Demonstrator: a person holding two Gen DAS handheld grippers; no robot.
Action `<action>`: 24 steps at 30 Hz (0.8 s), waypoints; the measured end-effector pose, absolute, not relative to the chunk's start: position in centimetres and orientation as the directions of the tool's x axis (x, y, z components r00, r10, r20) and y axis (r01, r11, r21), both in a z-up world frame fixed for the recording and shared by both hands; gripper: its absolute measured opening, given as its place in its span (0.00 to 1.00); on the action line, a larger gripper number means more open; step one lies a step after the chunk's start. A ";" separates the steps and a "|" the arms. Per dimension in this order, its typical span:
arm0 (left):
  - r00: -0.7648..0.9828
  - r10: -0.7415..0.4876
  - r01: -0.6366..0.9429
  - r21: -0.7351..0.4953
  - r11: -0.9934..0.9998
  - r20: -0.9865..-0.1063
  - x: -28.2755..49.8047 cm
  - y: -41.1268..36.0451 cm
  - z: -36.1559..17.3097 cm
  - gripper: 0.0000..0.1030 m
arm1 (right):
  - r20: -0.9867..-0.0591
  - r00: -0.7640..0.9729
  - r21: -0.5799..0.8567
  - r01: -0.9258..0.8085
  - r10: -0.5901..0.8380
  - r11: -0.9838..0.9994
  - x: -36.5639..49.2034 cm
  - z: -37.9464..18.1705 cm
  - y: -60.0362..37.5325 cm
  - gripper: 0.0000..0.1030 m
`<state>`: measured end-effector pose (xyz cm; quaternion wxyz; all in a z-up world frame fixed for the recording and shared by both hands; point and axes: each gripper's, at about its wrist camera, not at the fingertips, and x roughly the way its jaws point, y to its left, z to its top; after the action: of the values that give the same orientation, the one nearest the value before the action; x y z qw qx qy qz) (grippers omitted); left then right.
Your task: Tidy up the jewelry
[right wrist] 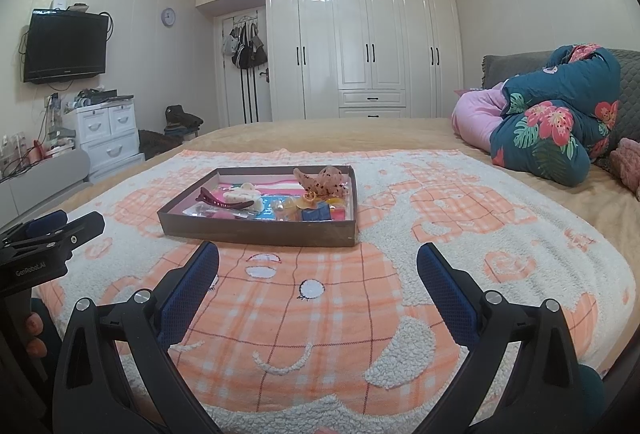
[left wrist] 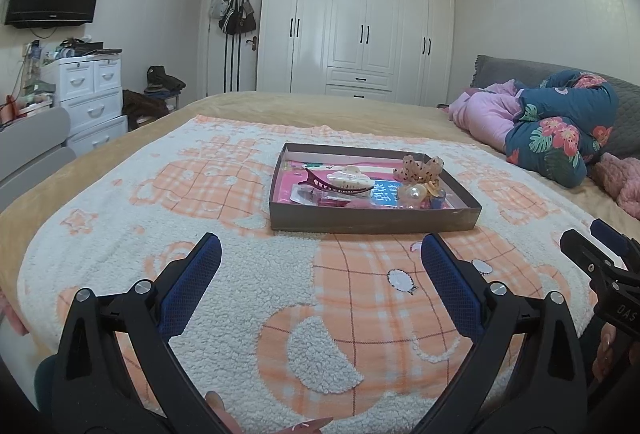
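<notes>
Holding your left gripper (left wrist: pixel 320 254), marked "GenRobot.AI", spread wide and empty, you face the brown tray (left wrist: pixel 372 220) of hair clips (left wrist: pixel 340 184) on the blanket (left wrist: pixel 240 314), your right gripper (right wrist: pixel 318 264), marked "DAS", likewise spread, empty.
</notes>
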<state>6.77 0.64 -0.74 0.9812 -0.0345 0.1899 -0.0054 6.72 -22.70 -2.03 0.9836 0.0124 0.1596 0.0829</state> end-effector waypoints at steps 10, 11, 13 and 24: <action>0.928 -0.022 -0.004 -0.067 0.998 -0.373 6.8 0.6 -0.7 0.89 | -0.314 0.934 0.051 -0.161 0.169 0.986 6.7 -2.1 -22.7 0.94; 0.928 -0.020 -0.005 -0.067 0.998 -0.373 6.8 0.6 -0.7 0.89 | -0.314 0.934 0.050 -0.161 0.168 0.986 6.7 -2.1 -22.7 0.94; 0.928 -0.019 -0.006 -0.066 0.998 -0.371 6.8 0.6 -0.7 0.89 | -0.314 0.934 0.051 -0.161 0.169 0.986 6.7 -2.1 -22.7 0.94; 0.928 -0.013 -0.012 -0.064 0.998 -0.371 6.8 0.8 -0.6 0.89 | -0.315 0.935 0.049 -0.159 0.166 0.986 6.6 -2.1 -22.7 0.94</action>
<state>6.79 0.85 -0.57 0.9814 -0.0328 0.1892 -0.0001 6.64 -22.74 -2.14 0.9834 0.0113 0.1609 0.0827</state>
